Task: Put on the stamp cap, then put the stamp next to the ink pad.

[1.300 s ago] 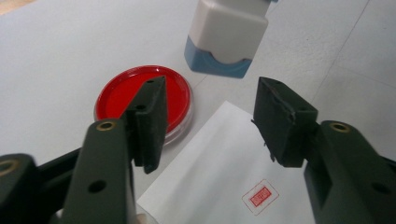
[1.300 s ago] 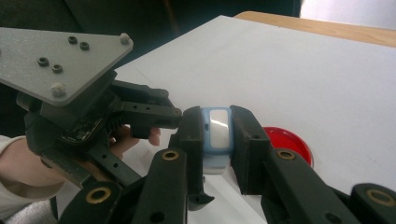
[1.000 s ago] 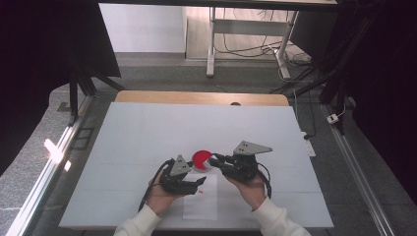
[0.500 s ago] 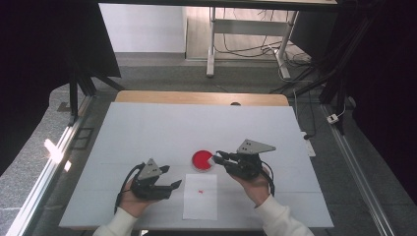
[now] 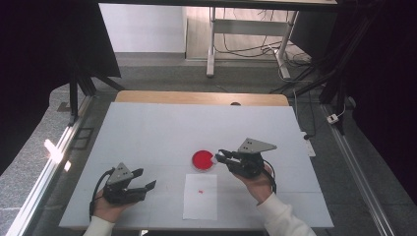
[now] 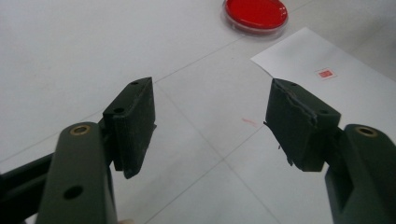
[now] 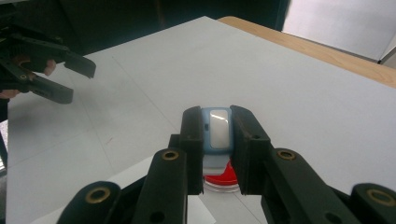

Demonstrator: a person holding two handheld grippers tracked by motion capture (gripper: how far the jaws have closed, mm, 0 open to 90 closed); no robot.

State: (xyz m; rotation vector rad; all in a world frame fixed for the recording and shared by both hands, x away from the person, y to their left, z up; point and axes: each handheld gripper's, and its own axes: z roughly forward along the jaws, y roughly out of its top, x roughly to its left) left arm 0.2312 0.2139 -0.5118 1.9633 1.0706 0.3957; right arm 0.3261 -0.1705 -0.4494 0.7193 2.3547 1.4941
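A round red dish (image 5: pixel 203 160) sits near the middle of the white table (image 5: pixel 147 128). My right gripper (image 5: pixel 219 157) hovers at the dish's right edge, shut on a small light-blue piece with a pale window (image 7: pixel 218 129); the red dish (image 7: pixel 218 180) lies just under the tips of the right gripper (image 7: pixel 218 122). My left gripper (image 5: pixel 148 177) rests at the near left, open with nothing in it. In the left gripper view, the left gripper (image 6: pixel 214 119) spreads wide, with the dish (image 6: pixel 256 13) far ahead.
A white paper sheet (image 5: pixel 200 196) with a tiny red mark (image 6: pixel 326 73) lies in front of the dish. A wooden strip (image 5: pixel 201 98) borders the table's far edge. The left gripper (image 7: pixel 80 82) is seen far off in the right gripper view.
My left gripper has drawn away from the dish to the near left of the table. The right gripper has stayed by the dish, holding the blue piece.
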